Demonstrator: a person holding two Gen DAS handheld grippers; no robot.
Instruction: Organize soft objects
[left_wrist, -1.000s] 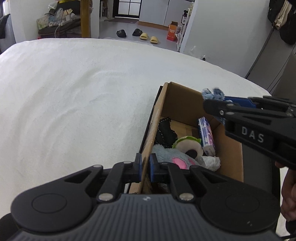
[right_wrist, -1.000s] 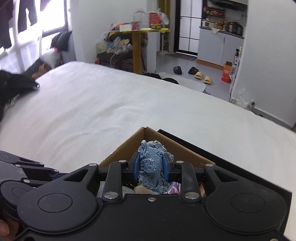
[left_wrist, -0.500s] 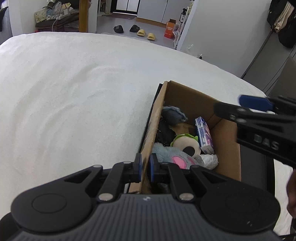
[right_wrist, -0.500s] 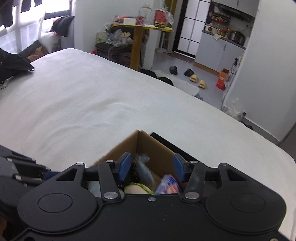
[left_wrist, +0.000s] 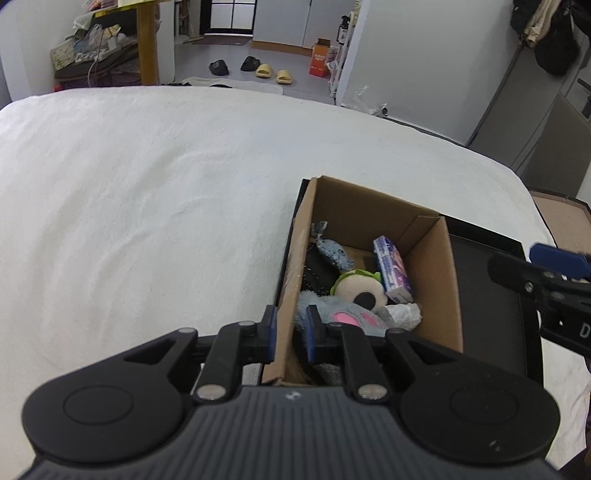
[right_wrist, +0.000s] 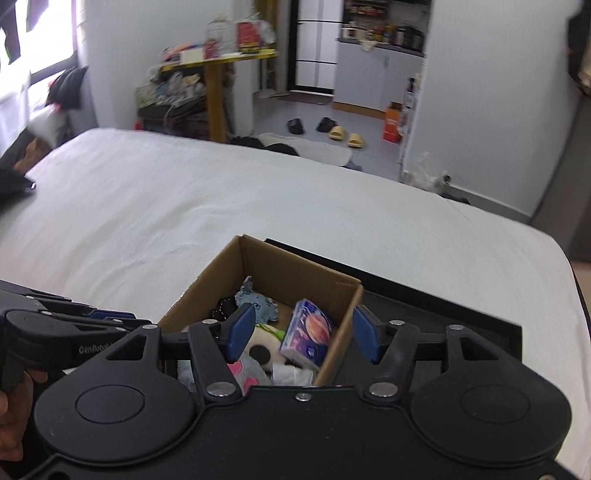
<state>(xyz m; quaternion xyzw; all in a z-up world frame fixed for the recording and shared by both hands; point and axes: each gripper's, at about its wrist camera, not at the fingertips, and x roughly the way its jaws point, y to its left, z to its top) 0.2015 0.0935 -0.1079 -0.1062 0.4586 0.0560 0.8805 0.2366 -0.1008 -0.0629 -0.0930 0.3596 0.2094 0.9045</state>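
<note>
- One cardboard box (left_wrist: 432, 266) is seen on the white bed (left_wrist: 147, 192), set inside a flat black tray (left_wrist: 487, 295); presumably it serves as the collecting place for the soft things.
- The near left wall of the box is straddled by the left gripper (left_wrist: 290, 334), probably so that the box is steadied while it is filled. Its jaws have just been opening a little, and a slight gap now shows between the blue pads and the cardboard, so the wall is judged to be released rather than pinched.
- The right gripper (right_wrist: 301, 334) is held above the box's near right corner. Its jaws have just been opening, are spread wide, and nothing is held between them.
- The blue denim scrap (right_wrist: 255, 299) is lying inside the box near its far left wall, which suggests this placing step is done.
- The contents can be counted as follows: one denim scrap, one dark knitted piece (left_wrist: 319, 271) beneath it, one grey plush with pink patches (left_wrist: 343, 314), one round cream plush with a green frill (left_wrist: 358, 288), one tissue pack with a planet print (right_wrist: 308, 338), and one crumpled white piece (left_wrist: 400, 315).
- No further soft things are seen loose on the bed in either view.
- Two grippers are in view.
</note>
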